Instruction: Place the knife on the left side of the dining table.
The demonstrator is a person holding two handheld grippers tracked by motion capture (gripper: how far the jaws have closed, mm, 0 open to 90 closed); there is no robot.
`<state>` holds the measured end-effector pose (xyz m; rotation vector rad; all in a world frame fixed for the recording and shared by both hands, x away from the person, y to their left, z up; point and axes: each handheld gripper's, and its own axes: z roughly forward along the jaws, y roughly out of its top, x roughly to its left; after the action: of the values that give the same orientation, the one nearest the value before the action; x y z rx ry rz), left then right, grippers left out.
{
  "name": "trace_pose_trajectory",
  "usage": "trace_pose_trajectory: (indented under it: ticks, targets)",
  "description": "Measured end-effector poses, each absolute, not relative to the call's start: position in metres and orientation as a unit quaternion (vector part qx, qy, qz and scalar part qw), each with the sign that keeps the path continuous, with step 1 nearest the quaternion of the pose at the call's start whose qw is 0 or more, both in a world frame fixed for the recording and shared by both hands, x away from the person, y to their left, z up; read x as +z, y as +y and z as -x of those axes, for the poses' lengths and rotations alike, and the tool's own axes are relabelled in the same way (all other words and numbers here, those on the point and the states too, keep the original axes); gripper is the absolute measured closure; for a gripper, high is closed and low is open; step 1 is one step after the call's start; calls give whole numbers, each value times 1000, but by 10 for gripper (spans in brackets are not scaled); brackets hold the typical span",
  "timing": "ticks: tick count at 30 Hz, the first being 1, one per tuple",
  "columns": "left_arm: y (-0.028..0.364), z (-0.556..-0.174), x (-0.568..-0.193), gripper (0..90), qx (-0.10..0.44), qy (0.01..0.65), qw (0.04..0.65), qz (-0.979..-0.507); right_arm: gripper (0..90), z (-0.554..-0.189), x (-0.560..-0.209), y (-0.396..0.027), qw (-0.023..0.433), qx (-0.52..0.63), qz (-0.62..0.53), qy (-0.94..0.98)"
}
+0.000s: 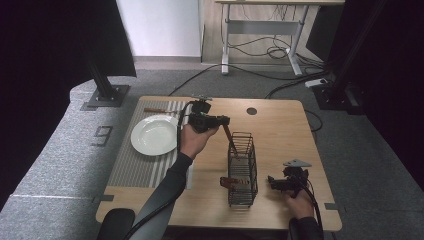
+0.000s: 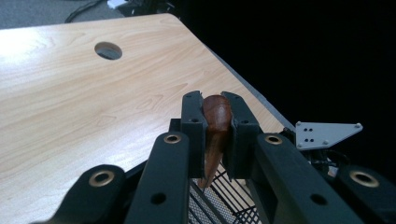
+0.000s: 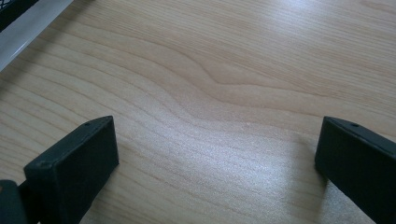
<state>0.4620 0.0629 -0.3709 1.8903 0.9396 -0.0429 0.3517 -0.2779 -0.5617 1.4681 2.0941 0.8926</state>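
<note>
Brown wooden utensil [image 2: 215,135], stiff and light, likely a spoon though its end is hidden, sits clamped in our left gripper [image 1: 220,121] jaws above the black wire basket [image 1: 243,170]; we'd hold mid-handle. Our right gripper [image 1: 276,183] jaws gape empty over the desk [image 1: 280,125].

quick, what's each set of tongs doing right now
Left tongs: closed on a brown wooden utensil, held over the wire basket.
Right tongs: open, holding nothing, over the table.
</note>
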Motion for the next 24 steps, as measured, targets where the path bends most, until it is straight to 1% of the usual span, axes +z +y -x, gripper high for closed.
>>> trace_pose_trajectory:
  ticks: [13,24]
  targets:
    - [79,-454,-345,800,0,374,528,-762,0,-352,-562,-278,215,322,-529,755]
    - [103,-444,-313,800,28,373,547,-749,0,-352,-562,-278,214,321,-529,756]
